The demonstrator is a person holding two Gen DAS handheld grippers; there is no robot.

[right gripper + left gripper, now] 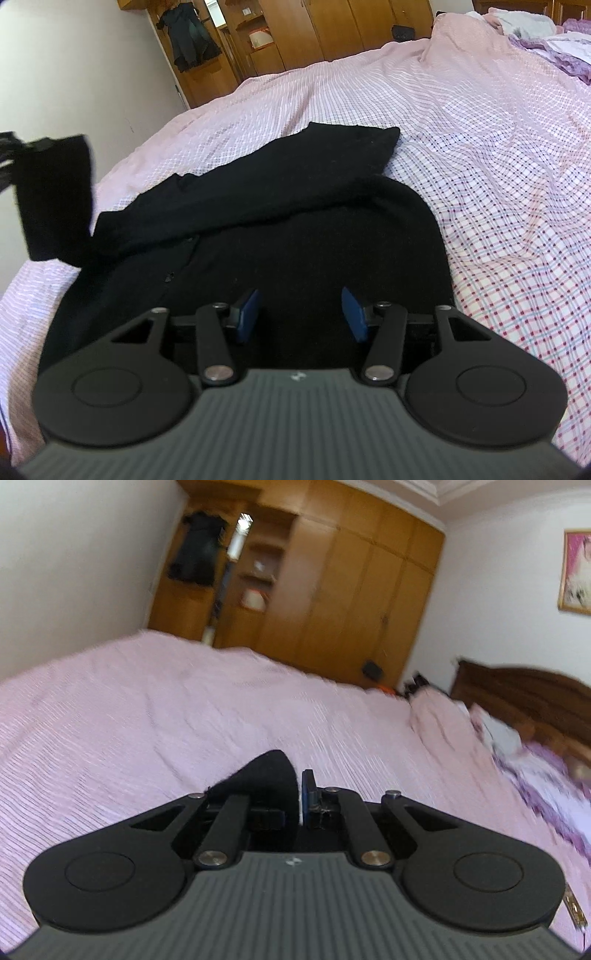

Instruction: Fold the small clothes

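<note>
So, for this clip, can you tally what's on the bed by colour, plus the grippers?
Black: 1, the black garment, spread on the pink checked bedcover, with one corner lifted by the left gripper
Purple and white: 1, bedding pile at the head end
Grippers: 2, left and right gripper
Total: 4

Left gripper (300,794) fingers pinched together, right gripper (301,314) fingers spread.

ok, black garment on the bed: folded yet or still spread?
Partly folded. The black garment lies on the bed with one part laid across its body; the left gripper holds another part lifted.
</note>
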